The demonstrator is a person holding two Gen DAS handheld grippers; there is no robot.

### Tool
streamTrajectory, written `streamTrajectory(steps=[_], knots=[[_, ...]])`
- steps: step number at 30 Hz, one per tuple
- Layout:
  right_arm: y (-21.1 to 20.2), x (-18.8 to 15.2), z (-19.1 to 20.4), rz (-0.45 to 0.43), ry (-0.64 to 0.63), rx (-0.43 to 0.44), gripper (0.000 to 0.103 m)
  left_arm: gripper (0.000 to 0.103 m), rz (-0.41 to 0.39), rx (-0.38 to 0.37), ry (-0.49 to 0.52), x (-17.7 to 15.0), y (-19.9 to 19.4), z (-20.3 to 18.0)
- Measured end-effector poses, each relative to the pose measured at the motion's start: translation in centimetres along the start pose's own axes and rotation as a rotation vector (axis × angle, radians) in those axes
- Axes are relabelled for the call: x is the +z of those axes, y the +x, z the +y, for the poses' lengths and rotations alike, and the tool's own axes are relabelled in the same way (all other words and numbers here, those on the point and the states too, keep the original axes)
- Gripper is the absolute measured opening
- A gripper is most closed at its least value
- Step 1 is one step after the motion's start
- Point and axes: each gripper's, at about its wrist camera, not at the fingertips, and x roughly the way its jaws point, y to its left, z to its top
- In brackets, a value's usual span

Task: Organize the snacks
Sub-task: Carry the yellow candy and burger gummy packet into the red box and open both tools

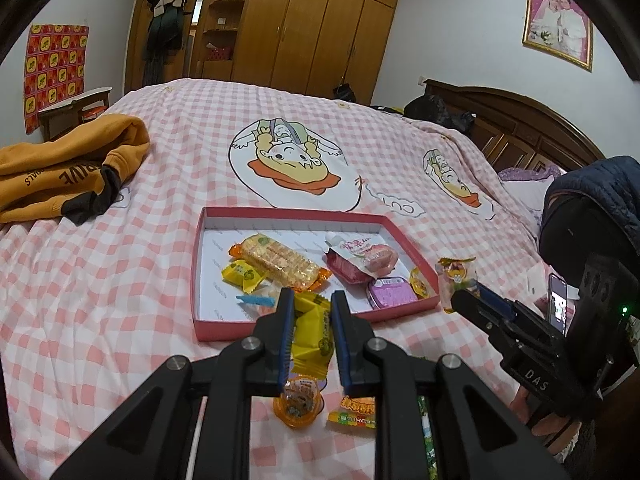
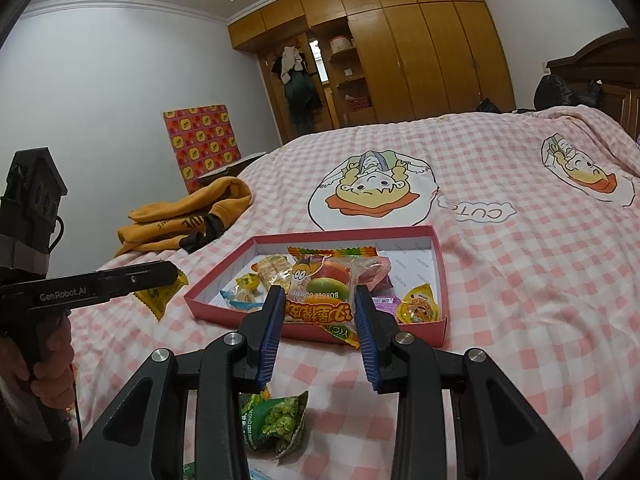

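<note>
1. Pink-checked bedding with cartoon prints covers the bed (image 1: pixel 168 248) that carries everything; a wooden wardrobe (image 1: pixel 320 20) stands beyond its far edge.
2. On the bed lies a shallow red box (image 1: pixel 200 256) with a white floor, the landmark for the snacks.
3. Inside the box lie a long orange-wrapped wafer pack (image 1: pixel 280 260), a small yellow candy (image 1: pixel 240 274), a pink pouch (image 1: pixel 360 260), a purple tub (image 1: pixel 392 292) and an orange jelly cup (image 2: pixel 418 306).
4. The left gripper (image 1: pixel 310 312) is clenched on a yellow candy packet (image 1: pixel 312 332), held at the box's near wall.
5. The right gripper (image 2: pixel 320 308) grasps a burger gummy bag (image 2: pixel 324 292), held over the box's near right corner.
6. Loose snacks lie on the bed in front of the box: an orange jelly cup (image 1: pixel 298 400), a red-and-yellow sweet (image 1: pixel 354 412) and a green pea packet (image 2: pixel 280 420).
7. An orange hoodie (image 1: pixel 68 168) sits well left of the box.
8. Right of the box are a phone (image 1: pixel 557 304) and dark clothing (image 1: pixel 600 188).
</note>
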Motion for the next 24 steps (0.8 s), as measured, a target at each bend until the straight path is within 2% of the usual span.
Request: streamTrajectory(steps=[24], knots=[[1.5, 1.1, -0.2, 0.0, -0.016, 0.014, 0.036, 0.019, -0.018, 0.004, -0.001, 1.1, 1.3, 0.9]])
